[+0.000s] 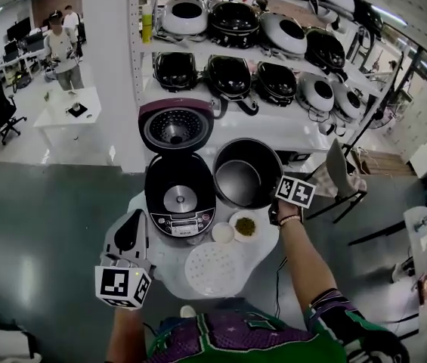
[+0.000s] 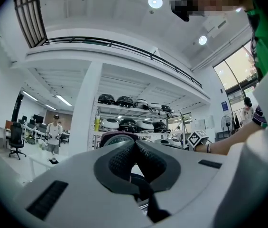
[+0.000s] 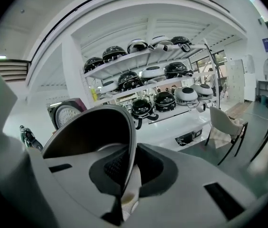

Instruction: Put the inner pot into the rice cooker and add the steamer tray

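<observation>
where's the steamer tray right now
Head view, centre bottom: the steamer tray lies on the small table, in front of the rice cooker and two small dishes.

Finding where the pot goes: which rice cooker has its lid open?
The black rice cooker with the raised maroon lid, on the white table; the cookers on the shelves behind look closed.

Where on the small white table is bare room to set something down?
Only slim strips: left of the steamer tray below the rice cooker, and right of the tray beneath the green-filled bowl. The middle is crowded by that bowl, the white bowl and the tray.
</observation>
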A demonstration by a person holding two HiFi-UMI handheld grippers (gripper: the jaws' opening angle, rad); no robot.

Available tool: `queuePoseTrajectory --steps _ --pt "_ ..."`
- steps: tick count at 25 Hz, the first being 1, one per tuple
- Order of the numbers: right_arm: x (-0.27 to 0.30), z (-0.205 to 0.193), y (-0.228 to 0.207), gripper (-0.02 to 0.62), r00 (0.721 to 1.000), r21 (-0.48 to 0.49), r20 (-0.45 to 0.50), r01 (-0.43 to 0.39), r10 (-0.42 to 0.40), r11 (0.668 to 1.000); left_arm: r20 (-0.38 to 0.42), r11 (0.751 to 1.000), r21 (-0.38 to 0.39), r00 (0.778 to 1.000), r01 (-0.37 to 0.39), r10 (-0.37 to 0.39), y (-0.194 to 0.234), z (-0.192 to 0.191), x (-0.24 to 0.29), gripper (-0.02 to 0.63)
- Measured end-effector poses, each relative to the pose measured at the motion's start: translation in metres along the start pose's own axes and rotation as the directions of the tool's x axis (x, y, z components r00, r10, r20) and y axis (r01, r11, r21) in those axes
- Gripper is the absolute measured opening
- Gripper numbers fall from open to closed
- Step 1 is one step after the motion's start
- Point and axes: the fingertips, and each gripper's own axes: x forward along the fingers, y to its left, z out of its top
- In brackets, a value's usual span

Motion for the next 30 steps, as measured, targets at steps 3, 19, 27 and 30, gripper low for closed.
queuePoseTrajectory --steps 3,19,27,30 --pt "-0.010 -0.001 0.025 0.018 1.000 0.009 0.010 -0.024 0.024 1.000 0.007 1.000 0.000 1.000 0.002 -0.002 0.007 0.009 -0.014 0.020" --pt "0.046 -0.011 0.151 0.020 0.970 -0.062 -0.061 -0.240 0.236 0.969 0.001 0.989 0.003 0.989 -0.147 0.147 0.039 0.003 -0.037 0.020" --pt "0.084 -0.028 0.191 0.023 0.937 -0.081 -0.142 -0.332 0.319 0.940 -0.016 0.973 0.006 0.973 -0.229 0.229 0.047 0.002 -0.036 0.020" --pt "0.095 -0.034 0.200 0.025 0.926 -0.084 -0.167 -0.356 0.339 0.931 -0.016 0.969 0.013 0.969 -0.247 0.247 0.046 0.003 -0.034 0.020"
